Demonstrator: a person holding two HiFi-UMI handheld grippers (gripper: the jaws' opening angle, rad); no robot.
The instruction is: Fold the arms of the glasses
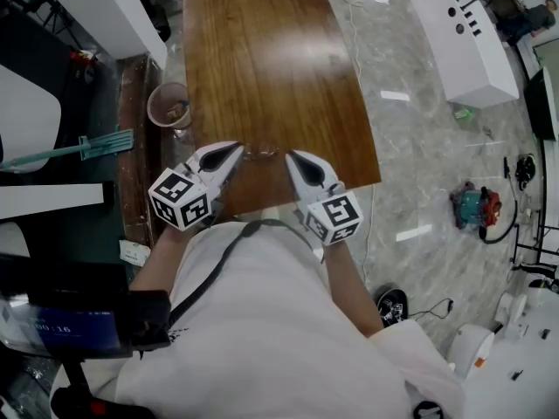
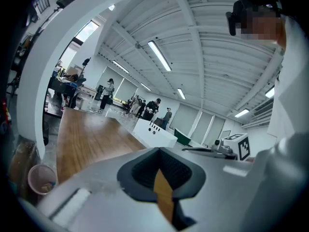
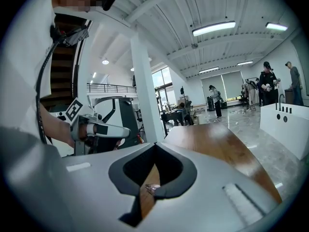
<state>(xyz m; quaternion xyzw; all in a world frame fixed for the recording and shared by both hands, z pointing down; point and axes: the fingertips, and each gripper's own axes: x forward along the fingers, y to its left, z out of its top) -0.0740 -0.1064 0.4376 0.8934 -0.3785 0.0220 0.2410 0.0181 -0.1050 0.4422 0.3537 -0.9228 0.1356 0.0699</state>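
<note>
The glasses (image 1: 263, 153), thin and clear-rimmed, lie on the brown wooden table (image 1: 262, 59) near its front edge, between my two grippers. My left gripper (image 1: 239, 147) points at their left end with its jaws shut, and nothing shows between them in the left gripper view (image 2: 159, 170). My right gripper (image 1: 290, 155) sits at their right end, also shut. In the right gripper view a small pinkish metal bit of the glasses (image 3: 151, 188) sits pinched at its jaw tips (image 3: 153, 183). Most of the frame is hidden behind the jaws there.
A pink cup (image 1: 169, 105) stands off the table's left side, also seen as the pink cup (image 2: 41, 178). A teal broom (image 1: 83, 147) lies further left. A white counter (image 1: 463, 33) stands on the marble floor to the right. Several people stand far back (image 2: 145, 108).
</note>
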